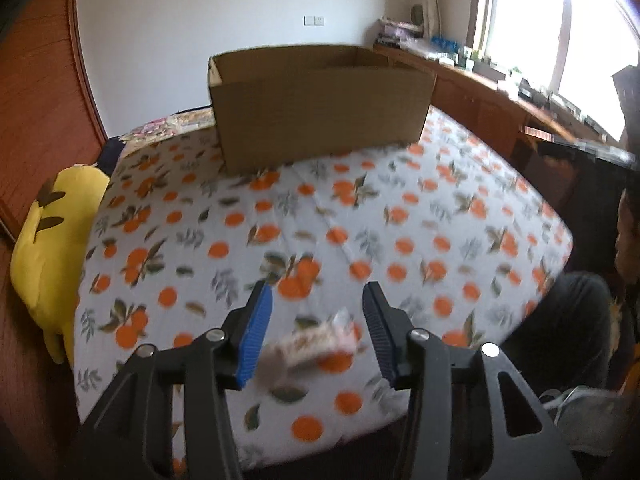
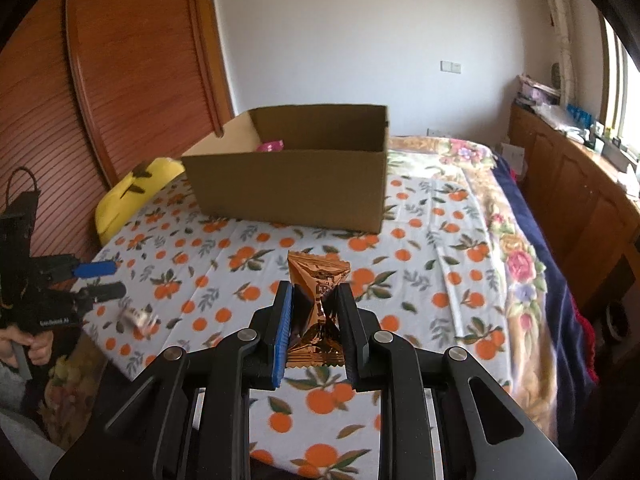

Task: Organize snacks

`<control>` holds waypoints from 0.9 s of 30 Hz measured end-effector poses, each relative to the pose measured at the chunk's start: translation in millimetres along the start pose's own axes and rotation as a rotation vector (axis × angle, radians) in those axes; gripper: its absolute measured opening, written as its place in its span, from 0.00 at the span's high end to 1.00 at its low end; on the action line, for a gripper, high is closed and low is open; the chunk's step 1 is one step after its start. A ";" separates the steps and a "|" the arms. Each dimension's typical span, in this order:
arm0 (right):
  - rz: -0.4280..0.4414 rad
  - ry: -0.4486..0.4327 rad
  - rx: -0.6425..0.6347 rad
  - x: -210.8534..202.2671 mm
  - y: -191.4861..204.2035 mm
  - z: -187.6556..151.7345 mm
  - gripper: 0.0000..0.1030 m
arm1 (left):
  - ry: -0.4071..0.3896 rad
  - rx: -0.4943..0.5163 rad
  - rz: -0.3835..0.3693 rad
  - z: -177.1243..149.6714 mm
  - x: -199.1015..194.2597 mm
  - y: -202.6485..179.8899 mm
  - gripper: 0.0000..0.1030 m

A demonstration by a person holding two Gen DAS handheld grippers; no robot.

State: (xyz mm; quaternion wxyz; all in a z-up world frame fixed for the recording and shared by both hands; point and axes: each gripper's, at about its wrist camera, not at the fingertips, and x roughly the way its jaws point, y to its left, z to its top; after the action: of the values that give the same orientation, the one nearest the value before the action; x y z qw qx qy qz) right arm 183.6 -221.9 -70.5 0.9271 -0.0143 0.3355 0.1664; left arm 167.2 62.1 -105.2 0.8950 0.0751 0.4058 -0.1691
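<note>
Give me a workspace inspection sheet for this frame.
Surface: orange-print sheet over a bed.
Job's things: cardboard box open, something pink inside; copper snack packet; small pale snack on the sheet.
Clutter: yellow plush toy at the bed's edge.
Grippers: right gripper shut on the packet; left gripper open around the pale snack.
Cables: nothing seen.
Surroundings: wooden wardrobe, window, cluttered sideboard.
</note>
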 end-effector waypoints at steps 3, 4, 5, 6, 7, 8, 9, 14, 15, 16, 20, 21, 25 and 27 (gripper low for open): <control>0.012 0.004 -0.009 2.9 9.5 -2.3 0.80 | 0.021 0.032 0.006 -15.3 2.0 4.7 0.54; 0.016 0.003 -0.014 3.2 13.6 -3.0 0.80 | 0.027 0.040 0.003 -19.0 2.7 5.6 0.54; 0.018 0.002 -0.017 4.0 15.1 -2.9 0.80 | 0.035 0.053 -0.001 -23.5 4.3 6.2 0.54; 0.020 0.002 -0.020 4.4 18.1 -3.3 0.80 | 0.042 0.062 -0.002 -26.3 6.2 5.8 0.54; 0.023 0.003 -0.025 5.0 21.0 -3.7 0.80 | 0.047 0.070 -0.001 -28.7 8.8 5.5 0.54; 0.023 0.005 -0.029 5.8 23.5 -3.9 0.80 | 0.052 0.077 0.000 -30.1 11.3 5.3 0.54; 0.023 0.005 -0.032 6.4 25.5 -3.7 0.80 | 0.060 0.091 0.002 -31.4 15.3 4.1 0.54; 0.022 0.007 -0.047 6.5 32.2 -1.5 0.80 | 0.069 0.112 0.040 -28.0 32.6 3.4 0.54; 0.022 0.007 -0.047 6.5 32.7 -0.8 0.80 | 0.072 0.109 0.040 -26.0 35.9 4.6 0.54; 0.022 0.007 -0.047 6.7 32.8 -0.5 0.80 | 0.072 0.106 0.039 -23.8 39.6 5.4 0.54; 0.018 0.018 -0.039 11.7 30.2 -0.7 0.80 | 0.071 0.098 0.016 -18.9 48.1 6.5 0.54; 0.016 0.021 -0.038 12.7 28.8 -1.5 0.80 | 0.066 0.092 0.007 -18.0 49.5 7.2 0.54; 0.013 0.036 -0.022 20.6 22.0 -2.2 0.80 | 0.051 0.042 -0.038 -16.6 49.7 12.6 0.81; 0.013 0.042 -0.015 24.4 19.2 -1.3 0.80 | 0.057 0.018 -0.051 -15.1 51.0 15.5 0.81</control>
State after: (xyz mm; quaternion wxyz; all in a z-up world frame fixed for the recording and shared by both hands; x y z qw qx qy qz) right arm 194.3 -196.6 -85.2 0.9187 -0.0227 0.3536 0.1747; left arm 193.5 68.3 -153.5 0.8779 0.0776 0.4312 -0.1934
